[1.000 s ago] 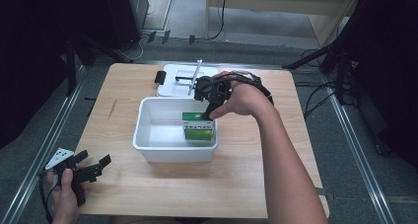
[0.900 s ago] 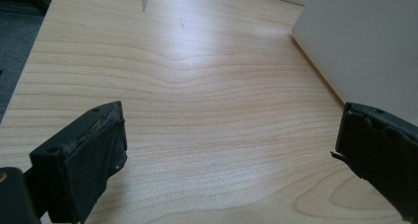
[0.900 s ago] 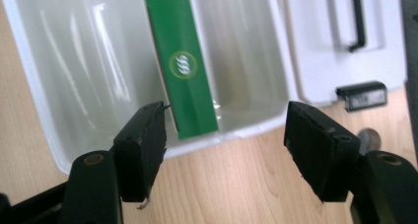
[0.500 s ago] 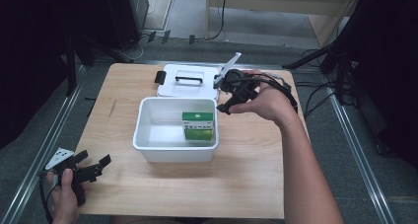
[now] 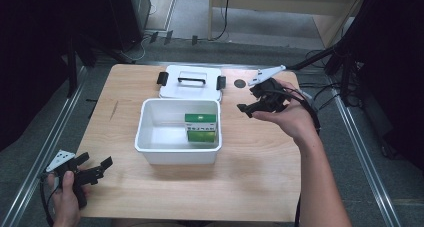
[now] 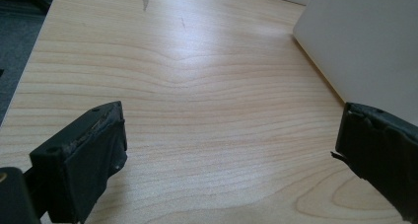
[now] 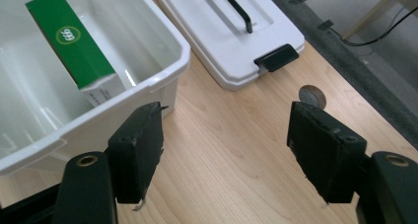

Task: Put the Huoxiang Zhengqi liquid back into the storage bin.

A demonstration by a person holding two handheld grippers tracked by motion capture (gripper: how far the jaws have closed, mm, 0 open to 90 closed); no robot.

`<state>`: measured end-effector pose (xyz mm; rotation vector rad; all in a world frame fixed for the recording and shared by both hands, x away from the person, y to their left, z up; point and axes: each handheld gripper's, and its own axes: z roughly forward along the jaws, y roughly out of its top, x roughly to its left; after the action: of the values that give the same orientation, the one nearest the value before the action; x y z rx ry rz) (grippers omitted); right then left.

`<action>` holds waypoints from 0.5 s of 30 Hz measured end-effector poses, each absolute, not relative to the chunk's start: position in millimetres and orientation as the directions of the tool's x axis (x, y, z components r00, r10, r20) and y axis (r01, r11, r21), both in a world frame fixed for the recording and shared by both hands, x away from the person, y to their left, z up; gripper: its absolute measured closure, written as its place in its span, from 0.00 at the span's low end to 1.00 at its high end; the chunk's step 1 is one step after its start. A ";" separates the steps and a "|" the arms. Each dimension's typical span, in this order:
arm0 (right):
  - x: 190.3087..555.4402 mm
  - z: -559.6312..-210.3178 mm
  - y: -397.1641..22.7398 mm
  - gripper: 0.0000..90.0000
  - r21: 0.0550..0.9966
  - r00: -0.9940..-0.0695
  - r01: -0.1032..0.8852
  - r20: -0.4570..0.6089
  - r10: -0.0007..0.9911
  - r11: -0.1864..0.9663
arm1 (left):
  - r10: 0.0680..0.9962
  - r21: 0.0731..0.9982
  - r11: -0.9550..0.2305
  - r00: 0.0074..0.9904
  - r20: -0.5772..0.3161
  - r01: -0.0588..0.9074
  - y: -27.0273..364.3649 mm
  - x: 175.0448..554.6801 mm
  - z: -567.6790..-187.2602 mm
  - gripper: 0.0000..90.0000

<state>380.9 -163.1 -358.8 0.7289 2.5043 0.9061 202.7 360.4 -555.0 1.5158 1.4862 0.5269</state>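
Hands first, at the near edge of the table: we are seeing the left gripper lying low by the near left corner, its jaws spread wide with nothing but bare wood between them in the left gripper view, and the white wall of the bin rising just beyond its right jaw. We are reading it as parked there, out of the way, so the other hand has room to work.

Further in, the bin is sitting open at the table's middle, and the green box is lying inside it, up against the right-hand wall. In the right gripper view the green box is leaning on a smaller white-sided carton.

To the right of the bin, the right gripper is hanging above the wood, clear of the rim, its jaws spread and carrying nothing; they have just been opening a little. We are judging the box as delivered.

Beyond the bin, the lid is lying flat, handle up, touching the far rim or just short of it, likely kept close for closing. A small round disc is sitting beside it.
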 end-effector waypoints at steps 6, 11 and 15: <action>373.2 -380.8 -184.5 0.34 0.708 -0.765 0.364 -0.143 0.628 0.605 | 0.940 0.825 0.149 0.182 -0.290 0.545 360.3 202.7 -555.0 0.00; 364.8 -400.8 -200.5 0.34 0.729 -0.739 0.382 -0.128 0.661 0.568 | 0.940 0.825 0.145 0.183 -0.286 0.546 360.2 202.6 -554.9 0.00; 358.4 -415.6 -214.5 0.34 0.748 -0.726 0.389 -0.112 0.679 0.538 | 0.940 0.824 0.152 0.177 -0.290 0.545 360.1 202.4 -554.9 0.00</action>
<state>358.4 -214.5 -415.6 0.8738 2.3892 1.0208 202.4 360.1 -554.9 1.5137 1.4880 0.5300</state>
